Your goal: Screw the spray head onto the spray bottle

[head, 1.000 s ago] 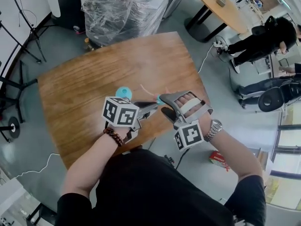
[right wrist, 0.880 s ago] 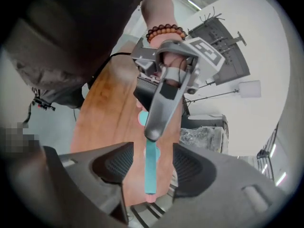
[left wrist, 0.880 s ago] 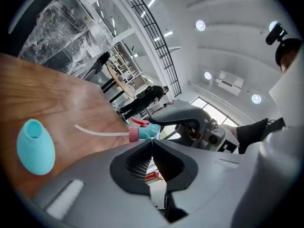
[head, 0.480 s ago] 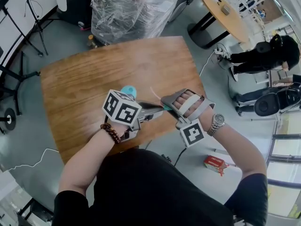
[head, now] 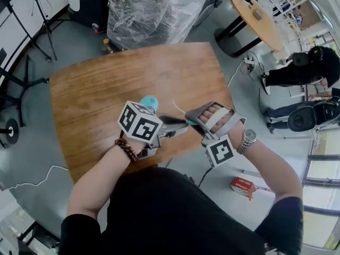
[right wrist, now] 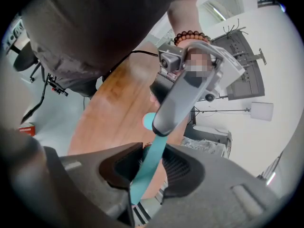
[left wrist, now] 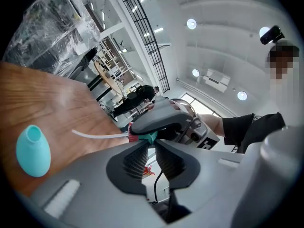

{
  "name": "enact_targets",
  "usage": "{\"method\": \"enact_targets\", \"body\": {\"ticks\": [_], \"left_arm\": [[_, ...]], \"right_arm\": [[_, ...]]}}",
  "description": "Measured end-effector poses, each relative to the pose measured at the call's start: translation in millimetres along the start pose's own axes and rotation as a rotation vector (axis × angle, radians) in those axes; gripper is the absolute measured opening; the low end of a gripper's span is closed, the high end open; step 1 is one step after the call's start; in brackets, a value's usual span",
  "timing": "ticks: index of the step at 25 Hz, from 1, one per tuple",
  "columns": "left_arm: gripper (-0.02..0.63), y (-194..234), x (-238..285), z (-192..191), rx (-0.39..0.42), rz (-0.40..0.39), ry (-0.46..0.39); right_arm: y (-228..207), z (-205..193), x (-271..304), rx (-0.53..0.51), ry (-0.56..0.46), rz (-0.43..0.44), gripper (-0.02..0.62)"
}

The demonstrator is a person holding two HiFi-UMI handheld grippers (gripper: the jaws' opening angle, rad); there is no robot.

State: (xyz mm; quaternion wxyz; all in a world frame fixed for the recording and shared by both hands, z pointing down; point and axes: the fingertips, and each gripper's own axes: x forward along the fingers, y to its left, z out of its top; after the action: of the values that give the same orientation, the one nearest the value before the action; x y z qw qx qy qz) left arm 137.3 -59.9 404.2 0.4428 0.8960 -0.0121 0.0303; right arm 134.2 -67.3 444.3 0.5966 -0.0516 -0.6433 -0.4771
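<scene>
The teal spray bottle [head: 149, 102] lies on the wooden table [head: 101, 84] without its head; in the left gripper view the bottle [left wrist: 33, 150] rests at the left with its open neck showing. The spray head [left wrist: 149, 137] hangs in the air between both grippers, its white dip tube [left wrist: 97, 135] pointing toward the bottle. My left gripper [left wrist: 148, 142] is shut on the head's teal end. My right gripper [right wrist: 153, 151] has just been closing, and the head's teal trigger [right wrist: 151, 167] fills the gap between its pads. In the head view both grippers meet near the table's near edge.
A plastic-wrapped pallet [head: 151, 9] stands beyond the table. A round table [head: 260, 17] and a person in black [head: 308, 62] are at the far right. A red box [head: 243, 185] lies on the floor by my right arm. Light stands [head: 16, 84] crowd the left.
The right gripper's jaws have drawn in around the spray head, and its wrist has rolled a little. The left gripper has lifted slightly. The bottle has not moved.
</scene>
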Motion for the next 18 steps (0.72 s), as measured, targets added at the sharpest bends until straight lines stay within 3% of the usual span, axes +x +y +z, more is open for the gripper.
{"method": "enact_targets", "body": {"ticks": [2, 6, 9, 18], "left_arm": [[0.155, -1, -4, -3, 0.01, 0.002, 0.002], [0.225, 5, -20, -13, 0.106, 0.089, 0.047], [0.254, 24, -39, -22, 0.206, 0.209, 0.092], [0.35, 93, -88, -36, 0.404, 0.598, 0.162]], "right_arm": [[0, -1, -1, 0.028, 0.001, 0.016, 0.12], [-1, -1, -4, 0.107, -0.017, 0.045, 0.12], [-5, -4, -5, 0.163, -0.029, 0.053, 0.12], [-17, -9, -13, 0.332, -0.061, 0.087, 0.12]]}}
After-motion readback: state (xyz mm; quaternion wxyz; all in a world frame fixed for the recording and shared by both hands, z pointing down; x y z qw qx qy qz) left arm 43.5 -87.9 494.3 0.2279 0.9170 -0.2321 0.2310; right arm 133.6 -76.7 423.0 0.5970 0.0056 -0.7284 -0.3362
